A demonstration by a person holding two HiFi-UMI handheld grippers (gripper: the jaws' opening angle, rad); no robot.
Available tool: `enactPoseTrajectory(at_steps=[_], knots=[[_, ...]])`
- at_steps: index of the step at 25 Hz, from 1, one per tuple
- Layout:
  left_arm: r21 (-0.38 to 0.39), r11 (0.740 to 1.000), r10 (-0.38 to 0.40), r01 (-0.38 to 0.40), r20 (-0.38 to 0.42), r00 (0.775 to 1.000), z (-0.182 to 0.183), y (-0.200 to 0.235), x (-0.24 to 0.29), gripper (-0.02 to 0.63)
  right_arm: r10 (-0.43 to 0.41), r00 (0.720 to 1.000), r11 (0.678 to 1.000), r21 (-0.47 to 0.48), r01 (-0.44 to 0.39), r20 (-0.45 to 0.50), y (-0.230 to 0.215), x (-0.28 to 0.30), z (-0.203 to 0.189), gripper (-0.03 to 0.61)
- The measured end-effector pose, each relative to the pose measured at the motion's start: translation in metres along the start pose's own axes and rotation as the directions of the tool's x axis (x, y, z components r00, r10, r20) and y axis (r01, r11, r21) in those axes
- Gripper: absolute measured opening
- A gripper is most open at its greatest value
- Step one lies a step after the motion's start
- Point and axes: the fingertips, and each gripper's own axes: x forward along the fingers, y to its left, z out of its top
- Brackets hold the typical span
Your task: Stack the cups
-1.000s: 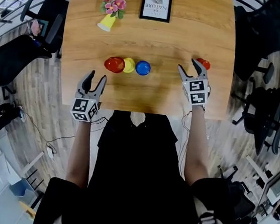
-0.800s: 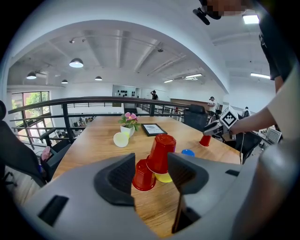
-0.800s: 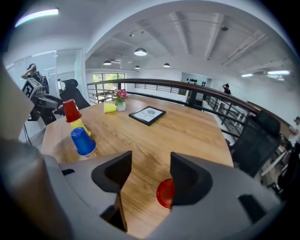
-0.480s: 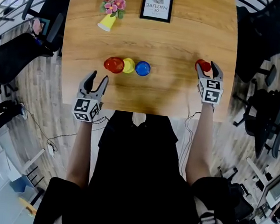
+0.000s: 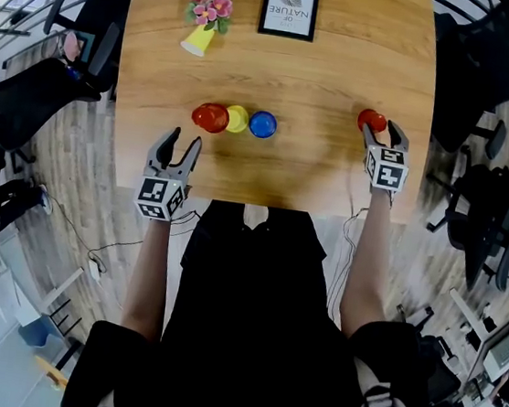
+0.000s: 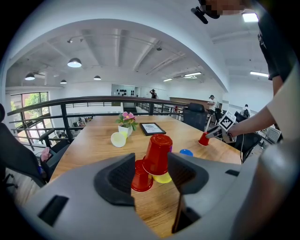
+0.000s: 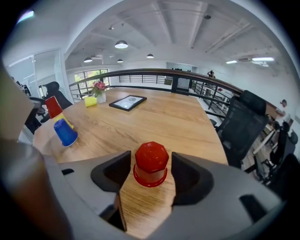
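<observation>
Right gripper sits spread around the lone red cup near the tabletop's right edge, with 1 jaw on each side and no pinch yet. Left gripper is also open and empty, at the front edge, short of the middle cluster: red cups, yellow cup, blue cup. The risk — that lone cup is upside down and tapered, so a high or off-centre squeeze could squirt it loose — and the right edge is near.
</observation>
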Motion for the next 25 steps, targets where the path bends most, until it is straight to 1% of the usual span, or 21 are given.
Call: enactPoseTrajectory(at_steps=[3,6,8,15,20,25], knots=[[0.001,1.0,0.0,0.0,-0.003,1.0,-0.001,-0.001,-0.001,0.233,0.0,1.0,1.0,0.016,0.001,-0.002,-0.001,0.003,-0.002,0.276],[0.001,1.0,0.001,-0.001,-0.005,1.0,-0.002,-0.001,-0.002,0.233,0.002,1.0,1.0,0.012,-0.002,-0.008,0.0,0.006,-0.003,0.265],[0.001,1.0,0.003,-0.003,-0.004,1.0,-0.002,-0.001,-0.003,0.233,0.006,1.0,1.0,0.01,-0.006,-0.008,0.001,0.007,-0.004,0.247],[0.005,1.0,-0.003,0.003,-0.002,1.0,-0.002,-0.003,-0.005,0.233,0.005,1.0,1.0,0.014,-0.005,0.01,0.0,0.005,0.002,0.241],[-0.001,1.0,0.0,0.0,0.003,1.0,-0.003,-0.001,-0.008,0.233,0.022,1.0,1.0,-0.001,-0.022,0.017,0.01,0.004,0.007,0.239],[-0.007,1.0,-0.003,0.003,0.008,1.0,-0.004,0.001,-0.009,0.232,0.051,0.998,0.998,-0.027,-0.05,0.024,0.028,-0.001,0.016,0.239]])
